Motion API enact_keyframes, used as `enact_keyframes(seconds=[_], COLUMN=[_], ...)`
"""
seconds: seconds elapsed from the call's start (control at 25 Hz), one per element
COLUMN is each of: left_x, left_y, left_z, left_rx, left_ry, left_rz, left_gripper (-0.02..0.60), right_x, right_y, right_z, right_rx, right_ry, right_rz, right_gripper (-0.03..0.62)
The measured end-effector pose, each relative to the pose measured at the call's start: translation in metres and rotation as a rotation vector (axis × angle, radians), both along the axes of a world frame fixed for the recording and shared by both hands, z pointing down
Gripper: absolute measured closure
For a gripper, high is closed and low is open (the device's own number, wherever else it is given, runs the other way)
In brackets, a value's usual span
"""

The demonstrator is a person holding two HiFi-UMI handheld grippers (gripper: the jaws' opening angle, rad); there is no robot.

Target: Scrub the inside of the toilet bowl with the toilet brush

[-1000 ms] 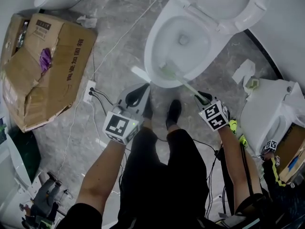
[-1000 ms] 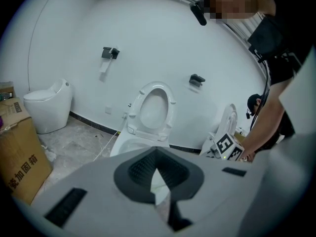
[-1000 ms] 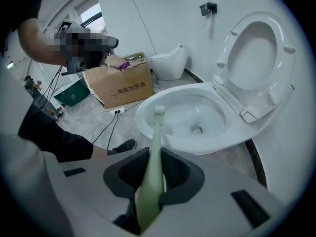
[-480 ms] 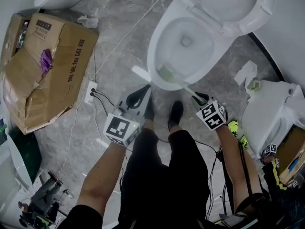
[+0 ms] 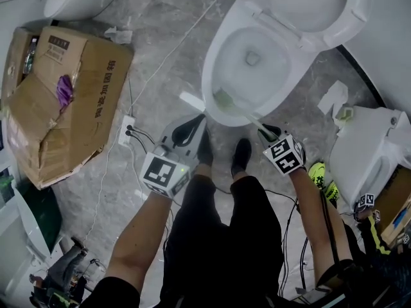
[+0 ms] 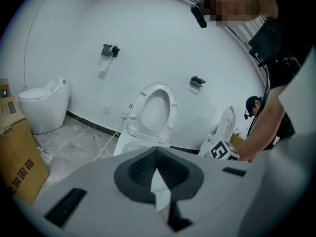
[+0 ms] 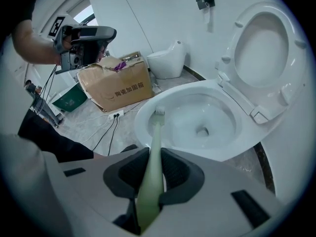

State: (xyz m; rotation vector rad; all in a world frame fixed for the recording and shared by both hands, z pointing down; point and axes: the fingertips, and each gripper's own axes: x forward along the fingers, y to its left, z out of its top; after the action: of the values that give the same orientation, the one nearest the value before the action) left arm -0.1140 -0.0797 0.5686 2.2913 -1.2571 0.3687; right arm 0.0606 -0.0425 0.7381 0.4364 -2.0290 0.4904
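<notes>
Bare washroom: several toilets [image 5: 215, 56], grey stone floor [image 5: 160, 18].

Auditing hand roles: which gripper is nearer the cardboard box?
Left. The left gripper, shut on a white scrap, hangs right of the cardboard box; the right gripper, gripping the toilet brush, is farther right, by the toilet bowl.

Pale-green toilet brush [image 5: 241, 113], white toilet bowl [image 5: 211, 70]

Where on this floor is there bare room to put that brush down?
The widest bare patch of floor lies between the cardboard box and the toilet bowl, crossed only by a thin white cable. Right of the bowl it is crowded: crumpled paper and a second toilet.
</notes>
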Motion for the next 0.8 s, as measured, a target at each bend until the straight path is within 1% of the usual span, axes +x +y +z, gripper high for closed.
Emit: enact_keyframes(seconds=[0.12,0.28,0.56,0.8], left_x=[0.002,-0.005,-0.017,-0.010], left_y=[-0.006,-0.016,-0.033,-0.039], left_z=[-0.005,-0.009,-0.006,-0.006], left_rx=[0.021,0.046,0.033,0.031], left_ry=[-0.013,-0.029,-0.028,-0.028], left_rz=[0.043,0.066,0.060,0.098], left_gripper=[0.581,0.581,0.581,0.581], right_x=[-0.004,-0.009,-0.015,-0.019], right_y=[-0.006,-0.016,-0.028,-0.041], right_z=[0.002,0.003,0.003,0.004], right_rx=[-0.002,0.007,0.001,-0.015], right_ry=[-0.002,-0.002,0.010,0.001], right_rz=[0.028,0.054,0.088,0.131], right_gripper=[0.513,0.513,0.513,0.513])
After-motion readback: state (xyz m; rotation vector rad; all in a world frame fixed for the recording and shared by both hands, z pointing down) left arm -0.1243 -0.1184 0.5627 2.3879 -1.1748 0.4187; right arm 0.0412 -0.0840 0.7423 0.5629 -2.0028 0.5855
